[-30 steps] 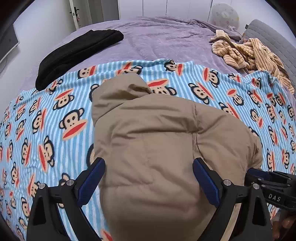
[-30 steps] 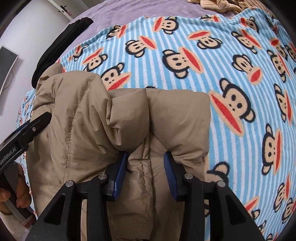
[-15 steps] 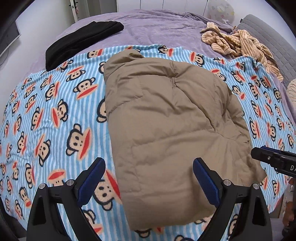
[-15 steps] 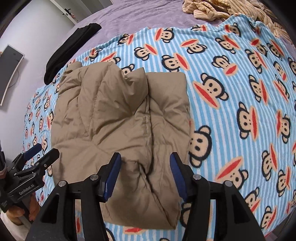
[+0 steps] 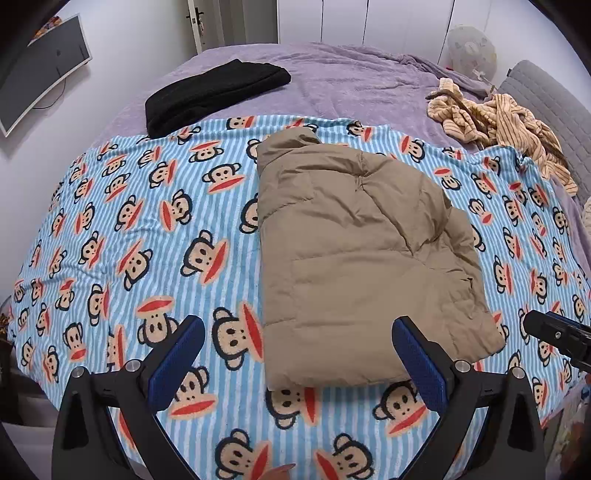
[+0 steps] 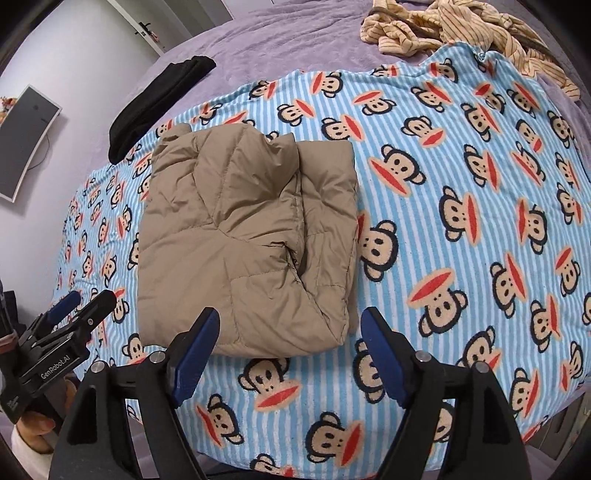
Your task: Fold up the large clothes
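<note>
A tan puffer jacket (image 5: 351, 251) (image 6: 240, 240) lies folded into a thick rectangle on a blue striped monkey-print blanket (image 5: 129, 221) (image 6: 461, 221). My left gripper (image 5: 298, 325) hovers above and in front of the jacket's near edge. Its jaws are opening wide and nothing is pressed between the pads. My right gripper (image 6: 290, 314) hangs over the jacket's near right corner. Its jaws are opening too, clear of the fabric. Each gripper shows at the edge of the other's view: the left gripper (image 6: 70, 310), the right gripper (image 5: 546, 332).
A folded black garment (image 5: 214, 92) (image 6: 159, 99) lies at the blanket's far left on the purple bedspread (image 5: 351, 74). A crumpled beige striped garment (image 5: 498, 122) (image 6: 443, 26) sits far right by a grey headboard (image 5: 546, 103). A monitor (image 5: 40, 70) hangs on the left wall.
Both grippers have drawn back and risen from the jacket. The right gripper let go of the fold it pinched and its jaws spread. The jacket lies folded on its own.
</note>
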`<control>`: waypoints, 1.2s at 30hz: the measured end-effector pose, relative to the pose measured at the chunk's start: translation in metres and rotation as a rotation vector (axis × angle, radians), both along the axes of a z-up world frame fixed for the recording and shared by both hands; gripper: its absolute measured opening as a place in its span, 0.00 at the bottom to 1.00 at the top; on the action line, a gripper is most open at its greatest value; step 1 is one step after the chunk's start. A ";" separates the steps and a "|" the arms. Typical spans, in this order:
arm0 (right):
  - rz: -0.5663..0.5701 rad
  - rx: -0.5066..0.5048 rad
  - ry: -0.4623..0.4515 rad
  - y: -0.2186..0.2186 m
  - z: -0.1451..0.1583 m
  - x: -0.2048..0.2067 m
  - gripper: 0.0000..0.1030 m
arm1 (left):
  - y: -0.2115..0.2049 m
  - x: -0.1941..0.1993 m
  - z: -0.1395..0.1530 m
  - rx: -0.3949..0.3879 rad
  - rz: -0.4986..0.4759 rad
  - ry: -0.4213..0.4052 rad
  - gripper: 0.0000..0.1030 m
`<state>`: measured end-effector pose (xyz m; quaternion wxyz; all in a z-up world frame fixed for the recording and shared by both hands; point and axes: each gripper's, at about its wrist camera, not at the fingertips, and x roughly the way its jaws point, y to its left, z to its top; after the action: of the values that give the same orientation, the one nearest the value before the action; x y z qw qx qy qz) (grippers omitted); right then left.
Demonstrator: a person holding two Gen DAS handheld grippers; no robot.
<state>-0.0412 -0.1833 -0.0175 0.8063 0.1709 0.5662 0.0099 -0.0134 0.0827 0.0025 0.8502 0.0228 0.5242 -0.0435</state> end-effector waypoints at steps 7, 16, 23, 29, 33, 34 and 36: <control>-0.004 -0.072 -0.088 -0.002 0.030 -0.019 0.83 | -0.001 -0.023 0.027 0.024 0.034 -0.045 0.99; -0.015 -0.152 -0.169 0.006 0.059 -0.030 0.84 | 0.001 -0.044 0.054 0.041 0.042 -0.103 0.99; -0.005 -0.165 -0.196 0.016 0.071 -0.038 0.84 | 0.009 -0.052 0.066 0.032 0.066 -0.121 0.99; -0.001 -0.170 -0.208 0.018 0.077 -0.041 0.84 | 0.014 -0.057 0.071 0.028 0.083 -0.126 0.99; -0.001 -0.168 -0.208 0.019 0.078 -0.042 0.84 | 0.014 -0.059 0.072 0.031 0.082 -0.128 0.99; 0.000 -0.168 -0.209 0.018 0.078 -0.042 0.84 | 0.014 -0.060 0.072 0.032 0.082 -0.128 0.99; 0.003 -0.168 -0.208 0.019 0.078 -0.042 0.84 | 0.014 -0.060 0.073 0.032 0.084 -0.128 0.99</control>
<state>-0.0832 -0.1639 0.0609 0.8722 0.1001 0.4785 -0.0184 -0.0733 0.0969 0.0751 0.8827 0.0171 0.4697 0.0019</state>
